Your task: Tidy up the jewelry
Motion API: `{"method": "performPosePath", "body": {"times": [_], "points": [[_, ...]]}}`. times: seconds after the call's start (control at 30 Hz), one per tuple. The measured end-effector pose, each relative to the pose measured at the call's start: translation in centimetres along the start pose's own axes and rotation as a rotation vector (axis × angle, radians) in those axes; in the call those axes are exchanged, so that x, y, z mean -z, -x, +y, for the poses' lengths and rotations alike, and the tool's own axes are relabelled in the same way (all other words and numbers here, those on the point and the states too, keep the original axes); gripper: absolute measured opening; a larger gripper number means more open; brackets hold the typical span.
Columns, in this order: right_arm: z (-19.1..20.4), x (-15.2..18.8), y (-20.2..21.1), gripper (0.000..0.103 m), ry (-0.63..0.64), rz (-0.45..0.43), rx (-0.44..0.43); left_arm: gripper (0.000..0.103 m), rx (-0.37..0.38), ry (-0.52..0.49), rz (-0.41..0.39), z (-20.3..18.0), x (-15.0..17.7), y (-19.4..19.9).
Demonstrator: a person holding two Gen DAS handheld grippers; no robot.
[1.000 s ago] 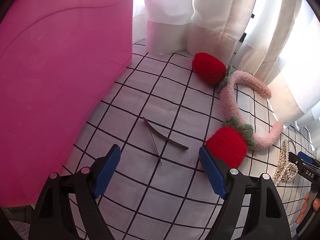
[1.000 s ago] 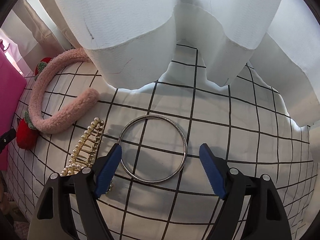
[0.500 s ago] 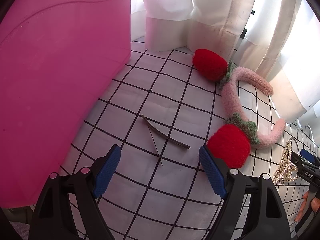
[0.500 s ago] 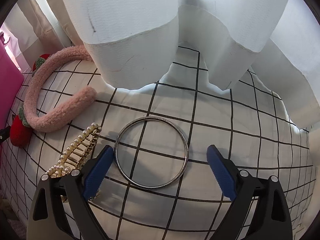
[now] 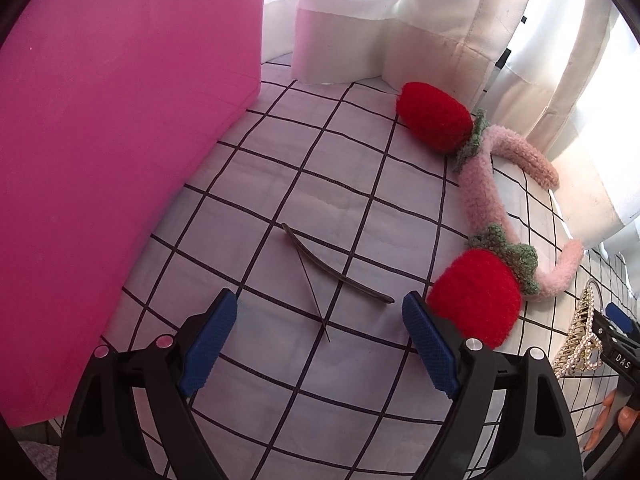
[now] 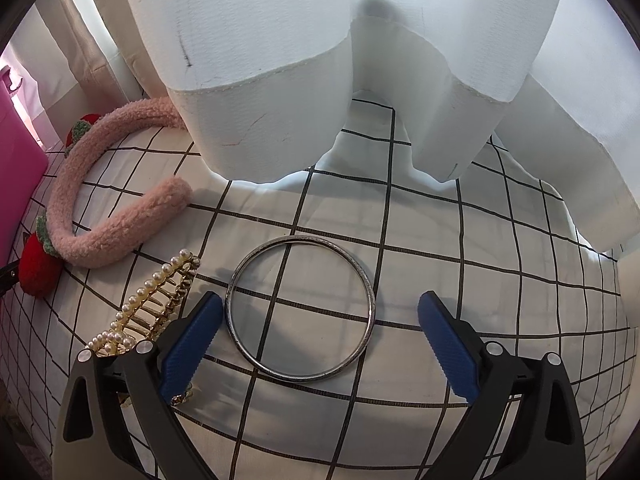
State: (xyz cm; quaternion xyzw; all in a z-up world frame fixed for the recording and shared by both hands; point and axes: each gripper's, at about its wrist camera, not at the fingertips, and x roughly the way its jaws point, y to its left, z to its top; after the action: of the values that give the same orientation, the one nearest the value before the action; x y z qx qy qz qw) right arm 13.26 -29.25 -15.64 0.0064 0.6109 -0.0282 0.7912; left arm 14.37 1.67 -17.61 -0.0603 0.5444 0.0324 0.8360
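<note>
Both the left gripper (image 5: pixel 320 334) and right gripper (image 6: pixel 320 336) are showing black frames, blue ribbed pads (image 5: pixel 430 346), and silver screws (image 6: pixel 492 346).

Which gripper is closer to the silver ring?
Right. The right gripper is open around the silver ring; the left gripper is off by the hair pin.

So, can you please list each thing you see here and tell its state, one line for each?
left gripper: open, empty, above the hair pin
right gripper: open, empty, around the bangle
hair pin: lying flat on the checked cloth, prongs spread
bangle: lying flat, not gripped
pearl hair claw: lying on its side, untouched
strawberry headband: lying on the cloth, free
pink box: standing beside the cloth
</note>
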Motion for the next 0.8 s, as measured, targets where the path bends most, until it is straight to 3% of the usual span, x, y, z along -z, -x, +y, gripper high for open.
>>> {"method": "performPosePath", "body": {"times": [0.2,0.33,0.47,0.6,0.8], "points": [[-0.4,-0.5,-0.2,0.093,0.002,-0.002,-0.002,0.092,-0.013,0.006,-0.012,0.5,-0.7,-1.0],[-0.9,-0.7,-0.5,0.093,0.0,-0.003,-0.001,0.089,-0.063,-0.025,-0.024,-0.3,-1.0,-1.7],[-0.6,-1.0,-0.7,0.093,-0.007,-0.004,0.003,0.069,-0.052,-0.043,-0.041,-0.5,-0.9,-1.3],[-0.6,-0.8,-0.6,0.093,-0.017,-0.009,0.007,0.042,-0.037,-0.082,-0.04,-1.2,-1.4,-1.2],[-0.5,-0.7,-0.6,0.093,-0.026,-0.005,0.014,0.034,-0.083,-0.144,-0.073,-3.1,-1.1,-1.2]]}}
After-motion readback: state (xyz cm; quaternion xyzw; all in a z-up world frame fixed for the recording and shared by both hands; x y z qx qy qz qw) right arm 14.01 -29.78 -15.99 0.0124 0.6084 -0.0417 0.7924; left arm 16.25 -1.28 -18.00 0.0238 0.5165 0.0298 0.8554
